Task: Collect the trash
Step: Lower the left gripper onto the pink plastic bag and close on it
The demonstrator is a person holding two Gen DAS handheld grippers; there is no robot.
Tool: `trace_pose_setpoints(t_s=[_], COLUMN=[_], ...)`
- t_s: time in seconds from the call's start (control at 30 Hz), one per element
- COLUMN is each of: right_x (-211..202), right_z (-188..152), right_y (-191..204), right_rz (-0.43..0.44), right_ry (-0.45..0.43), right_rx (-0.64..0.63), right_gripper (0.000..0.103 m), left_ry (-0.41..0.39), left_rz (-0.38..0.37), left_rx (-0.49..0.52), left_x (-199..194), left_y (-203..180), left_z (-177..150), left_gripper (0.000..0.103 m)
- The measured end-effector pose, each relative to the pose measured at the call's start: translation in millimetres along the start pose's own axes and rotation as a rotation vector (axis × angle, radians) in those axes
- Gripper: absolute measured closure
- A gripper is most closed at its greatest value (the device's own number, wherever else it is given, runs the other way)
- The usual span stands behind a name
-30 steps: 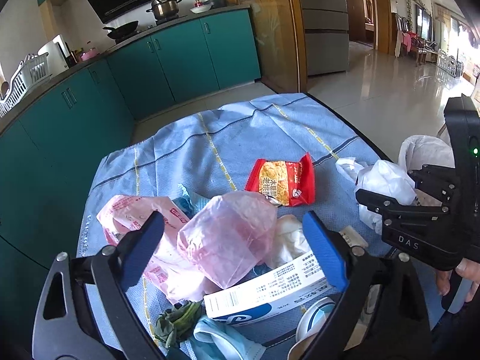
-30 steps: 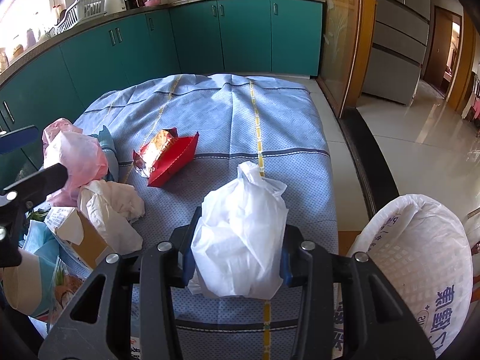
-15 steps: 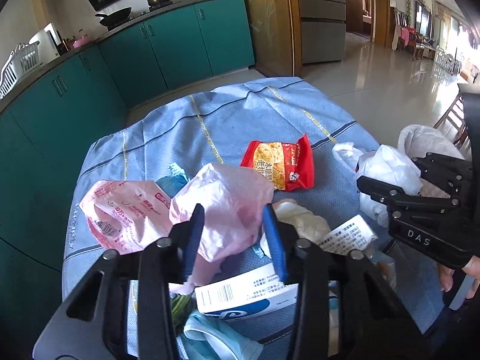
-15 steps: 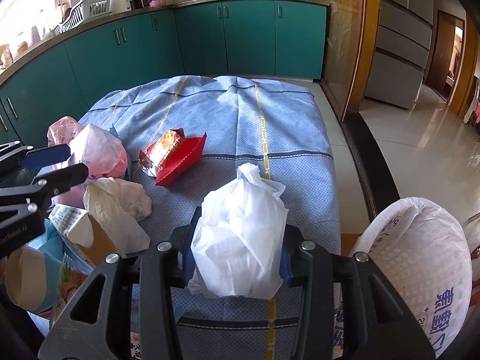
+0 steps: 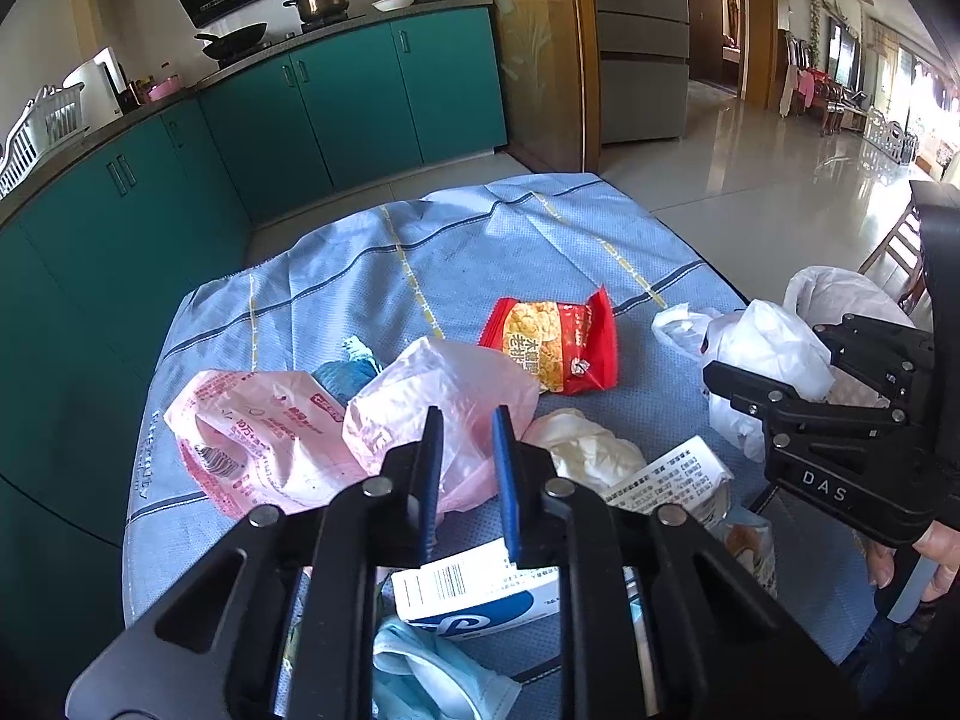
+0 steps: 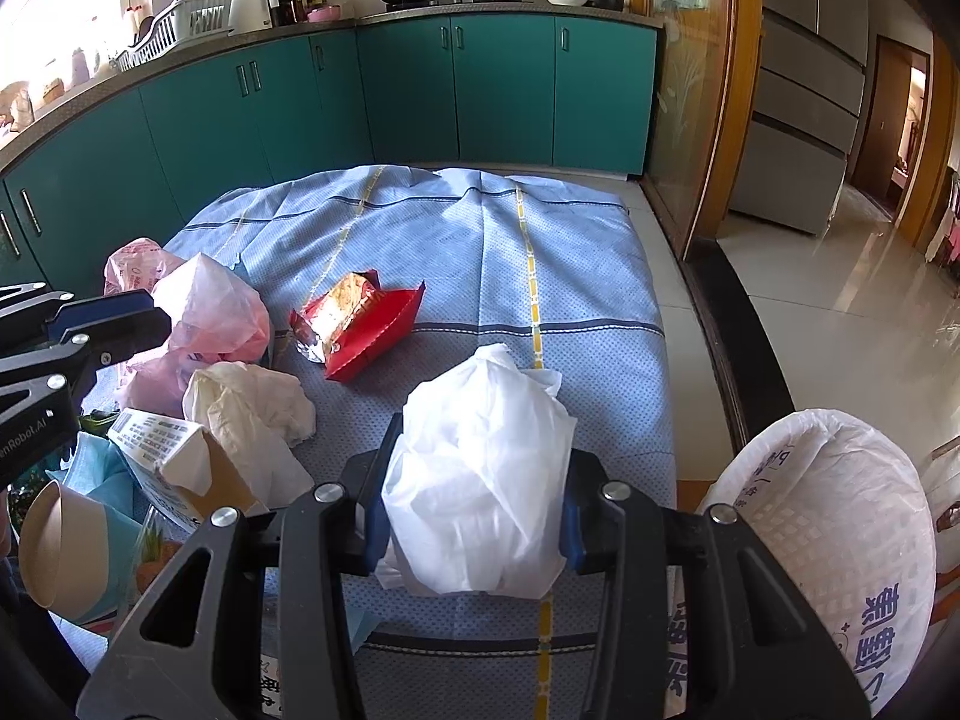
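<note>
A blue tablecloth (image 6: 480, 276) is covering a table in a kitchen lined with teal cabinets (image 6: 456, 90), and trash is lying scattered across it. The left gripper (image 5: 467, 474) is pinching a crumpled pink plastic bag (image 5: 444, 384) between its blue pads, its two fingers drawn close together on the thin film. Just beside that bag a printed pink wrapper (image 5: 258, 438) is lying flat, and a red snack packet (image 5: 555, 345) is sitting farther back on the cloth. A crumpled white tissue (image 5: 591, 450) and a white-and-blue carton (image 5: 480, 591) are resting near the left gripper. The right gripper (image 6: 477, 510) is clamping a bunched white plastic bag (image 6: 480, 480) above the near edge of the table. A white-lined waste basket (image 6: 834, 516) is standing just off the table's right side.
</note>
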State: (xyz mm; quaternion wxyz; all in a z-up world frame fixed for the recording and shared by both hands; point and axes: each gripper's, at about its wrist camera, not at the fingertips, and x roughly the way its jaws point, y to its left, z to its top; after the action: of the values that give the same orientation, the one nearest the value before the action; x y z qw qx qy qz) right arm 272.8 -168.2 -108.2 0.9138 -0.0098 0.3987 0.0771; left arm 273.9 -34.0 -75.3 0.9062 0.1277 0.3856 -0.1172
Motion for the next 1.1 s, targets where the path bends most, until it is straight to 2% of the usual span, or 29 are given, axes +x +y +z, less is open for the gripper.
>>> trace_pose_setpoints(t_s=[0.2,0.27,0.3,0.33,0.4,0.5,0.63,0.73,0.9,0.97,1.0,1.1], right_x=[0.0,0.3,0.4,0.3,0.8,0.6,4.8,8.3,11.8,13.5,13.6,13.1], right_z=[-0.6,-1.0,-1.0,-0.8,-0.4,-0.7,-1.0,-0.8,-0.7,-0.7,-1.0,-1.3], right_y=[-0.3,-0.5,-0.6,-0.9,-1.1,-3.0,-4.6,-4.3,-0.7,0.0,-0.2,0.9], right_rz=[0.001,0.002,0.002,0.002,0.000,-0.001,-0.001,0.007,-0.001,-0.003,-0.003,0.003], right_ry=[0.003,0.005,0.005,0.005,0.004,0.005,0.018,0.027,0.028,0.028,0.027,0.021], right_rx=[0.001,0.003,0.003,0.004,0.007,0.016,0.025,0.032,0.020,0.016,0.015,0.009], right_gripper=[0.060,0.060,0.060,0.060,0.060,0.060,0.055,0.051,0.048,0.048,0.048,0.048], left_ry=[-0.008,-0.013,-0.014,-0.017,-0.029,-0.035,0.012,0.041,0.078,0.092,0.105,0.112], left_rz=[0.002,0.010,0.013,0.020,0.032,0.023,-0.028,-0.054,0.000,-0.029,-0.057,-0.073], left_rx=[0.009,0.009,0.010,0.008,0.001,-0.046,-0.111,-0.085,-0.014,-0.038,-0.058,-0.086], left_x=[-2.3,-3.4,-3.5,-3.8,-5.1,-3.4,10.2,21.4,40.5,45.2,47.7,48.9], left_y=[-0.4,-0.3,-0.2,0.4,3.6,20.6,39.7,35.9,24.7,27.0,29.1,31.2], left_z=[0.0,0.5,0.7,0.9,1.9,4.6,4.6,4.7,9.3,11.1,11.7,11.6], left_gripper=[0.088,0.085,0.075,0.059,0.041,0.024,0.016,0.013,0.013,0.022,0.033,0.037])
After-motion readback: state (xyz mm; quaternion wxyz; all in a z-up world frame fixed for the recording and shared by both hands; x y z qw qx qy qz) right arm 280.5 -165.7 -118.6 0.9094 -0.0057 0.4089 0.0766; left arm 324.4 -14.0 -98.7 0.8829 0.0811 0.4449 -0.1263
